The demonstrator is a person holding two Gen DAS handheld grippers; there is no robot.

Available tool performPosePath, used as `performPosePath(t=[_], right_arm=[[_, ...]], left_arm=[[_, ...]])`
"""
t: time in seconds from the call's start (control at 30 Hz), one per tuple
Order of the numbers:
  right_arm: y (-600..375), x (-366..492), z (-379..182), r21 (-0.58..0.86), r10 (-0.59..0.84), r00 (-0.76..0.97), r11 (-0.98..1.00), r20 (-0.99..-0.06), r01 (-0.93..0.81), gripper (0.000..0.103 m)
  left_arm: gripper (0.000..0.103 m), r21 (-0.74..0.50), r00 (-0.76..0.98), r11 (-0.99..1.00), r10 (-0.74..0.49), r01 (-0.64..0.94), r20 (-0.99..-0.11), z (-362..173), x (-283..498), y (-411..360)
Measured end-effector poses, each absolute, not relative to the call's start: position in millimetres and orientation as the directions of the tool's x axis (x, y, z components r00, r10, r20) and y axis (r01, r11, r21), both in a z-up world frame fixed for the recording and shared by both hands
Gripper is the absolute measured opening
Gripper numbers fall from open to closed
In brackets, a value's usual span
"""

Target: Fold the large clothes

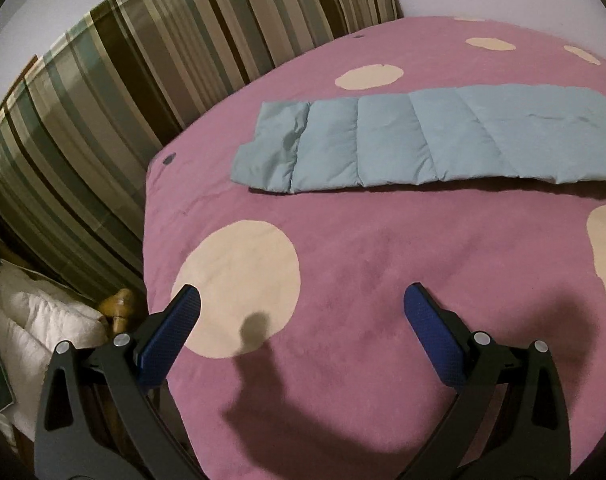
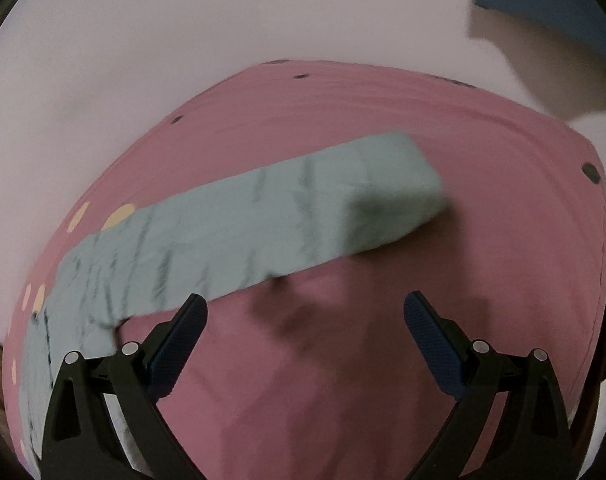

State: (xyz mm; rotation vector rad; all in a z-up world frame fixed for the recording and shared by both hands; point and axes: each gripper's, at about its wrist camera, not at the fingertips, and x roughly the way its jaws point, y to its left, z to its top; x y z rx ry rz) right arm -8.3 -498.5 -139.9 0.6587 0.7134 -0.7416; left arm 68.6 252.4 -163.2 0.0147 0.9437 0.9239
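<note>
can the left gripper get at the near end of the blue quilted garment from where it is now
Probably yes. The left gripper is open and empty, hovering over the pink spread, and only bare spread lies between it and the folded blue garment. Nothing blocks the near edge, though it would have to move forward.

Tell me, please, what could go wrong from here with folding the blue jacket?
Both tongs, left and right, are open and empty, so nothing pins the puffy jacket; its long folded strip might spring apart. Its end lies towards the blanket's edge, so a pull there could perhaps drag it off.
</note>
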Motion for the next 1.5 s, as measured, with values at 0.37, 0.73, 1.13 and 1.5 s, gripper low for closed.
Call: performPosePath(t=[0.37,0.73,1.13,1.5], right_arm=[[-552,-17,-182,0.461,-0.289,0.587,0.400,-0.757,0.792,0.077],[-578,-4,-185,0.539,-0.355,0.629,0.326,-0.691,0.776,0.071],[-547,28,-146,0.409,-0.421,0.622,0.494,-0.660,0.768,0.006],[-387,155,-83,0.259,-0.265,0.751,0.826,-0.605,0.501,0.006]], left_arm=[[0.101,0.440,0.216,0.612,0.712,-0.657,-0.668,-170,75,244],[0.101,0.469,0.204,0.599,0.731,-0.649,-0.652,-170,76,245],[0.101,0.488,0.197,0.592,0.742,-0.642,-0.641,-173,77,243],[0.101,0.477,0.202,0.597,0.735,-0.645,-0.647,-176,77,244]])
